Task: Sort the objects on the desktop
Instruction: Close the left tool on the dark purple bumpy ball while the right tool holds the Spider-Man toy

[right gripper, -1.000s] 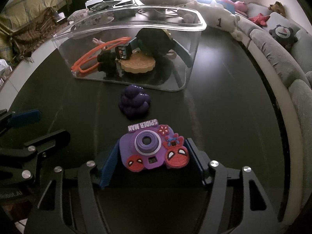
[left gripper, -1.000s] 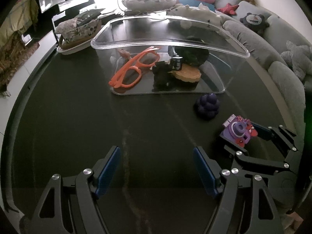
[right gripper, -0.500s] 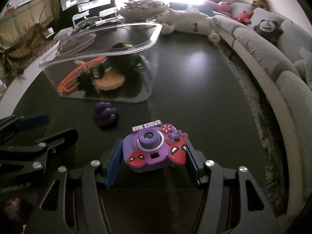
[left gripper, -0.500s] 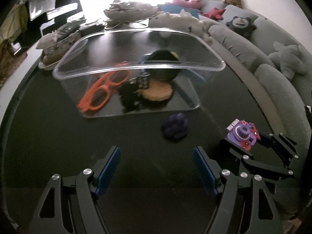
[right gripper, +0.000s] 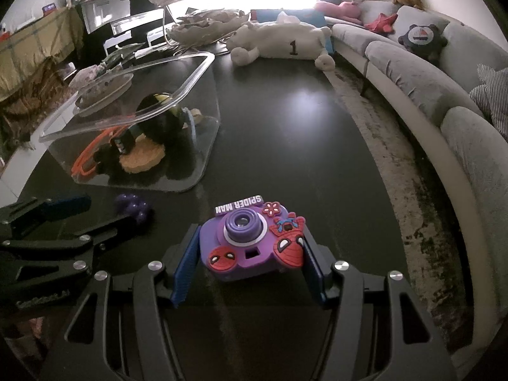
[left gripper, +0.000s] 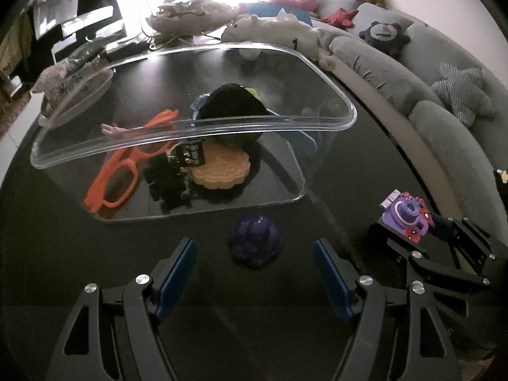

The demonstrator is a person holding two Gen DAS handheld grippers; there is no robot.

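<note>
My right gripper [right gripper: 249, 260] is shut on a purple Spider-Man toy camera [right gripper: 250, 243], held off the dark table; the same toy camera [left gripper: 406, 214] shows at the right in the left wrist view. My left gripper [left gripper: 254, 255] is open, its blue pads on either side of a purple grape bunch [left gripper: 255, 246] that lies on the table. The grape bunch [right gripper: 133, 211] sits left of the camera in the right wrist view. Just beyond stands a clear plastic bin [left gripper: 317, 120] holding orange glasses [left gripper: 120, 171], a biscuit-like disc [left gripper: 222, 171] and dark items.
A white plush toy [right gripper: 285, 46] lies at the table's far end beside tiered dishes [right gripper: 206, 25]. A grey curved sofa [right gripper: 444, 101] with cushions runs along the right. A plate with patterned things [left gripper: 73, 79] sits far left.
The right gripper has lifted the toy camera off the table and swung right. The left gripper has moved forward and right, so the grape bunch now lies between its open fingers.
</note>
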